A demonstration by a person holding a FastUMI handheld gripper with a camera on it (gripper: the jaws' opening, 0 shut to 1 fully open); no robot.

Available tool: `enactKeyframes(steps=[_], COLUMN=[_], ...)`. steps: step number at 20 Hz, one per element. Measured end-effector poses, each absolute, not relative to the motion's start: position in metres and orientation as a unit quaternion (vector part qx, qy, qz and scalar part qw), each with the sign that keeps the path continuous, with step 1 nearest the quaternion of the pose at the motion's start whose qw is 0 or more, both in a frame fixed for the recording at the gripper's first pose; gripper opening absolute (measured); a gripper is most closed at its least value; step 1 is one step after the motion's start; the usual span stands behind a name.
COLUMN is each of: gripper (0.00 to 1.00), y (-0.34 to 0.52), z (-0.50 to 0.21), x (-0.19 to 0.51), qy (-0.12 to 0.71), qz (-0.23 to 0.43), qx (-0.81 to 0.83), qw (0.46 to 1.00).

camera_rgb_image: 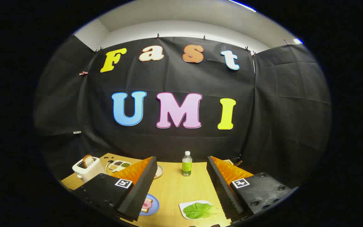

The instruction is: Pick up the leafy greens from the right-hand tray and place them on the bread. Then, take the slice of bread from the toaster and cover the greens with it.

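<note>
Two jaws wide apart over the table (pixel 175 189) — leafy greens (pixel 200 210) on white tray (pixel 184 208) between them.

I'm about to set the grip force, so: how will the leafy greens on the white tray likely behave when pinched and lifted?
The leafy greens look thin and flat on the white tray, so they are probably floppy and will droop from the open gripper once pinched. They look very light, so a gentle squeeze likely suffices. The surface seems smooth, so slipping is possible.

A cloth-walled recording booth (pixel 181 78) staged as a kitchen: wooden table (pixel 172 189), toaster (pixel 88 168).
</note>
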State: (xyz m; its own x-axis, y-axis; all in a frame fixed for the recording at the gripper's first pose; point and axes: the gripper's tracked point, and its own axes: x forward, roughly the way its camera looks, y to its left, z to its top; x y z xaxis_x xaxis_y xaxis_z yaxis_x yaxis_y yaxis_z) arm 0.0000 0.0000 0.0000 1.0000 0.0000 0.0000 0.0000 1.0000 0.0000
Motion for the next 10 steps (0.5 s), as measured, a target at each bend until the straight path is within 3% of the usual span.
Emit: enactKeyframes(steps=[10], gripper=[0.98], y=[0.015], z=[-0.010], x=[0.005], qy=[0.009], qz=[-0.001], qx=[0.006], qw=[1.000])
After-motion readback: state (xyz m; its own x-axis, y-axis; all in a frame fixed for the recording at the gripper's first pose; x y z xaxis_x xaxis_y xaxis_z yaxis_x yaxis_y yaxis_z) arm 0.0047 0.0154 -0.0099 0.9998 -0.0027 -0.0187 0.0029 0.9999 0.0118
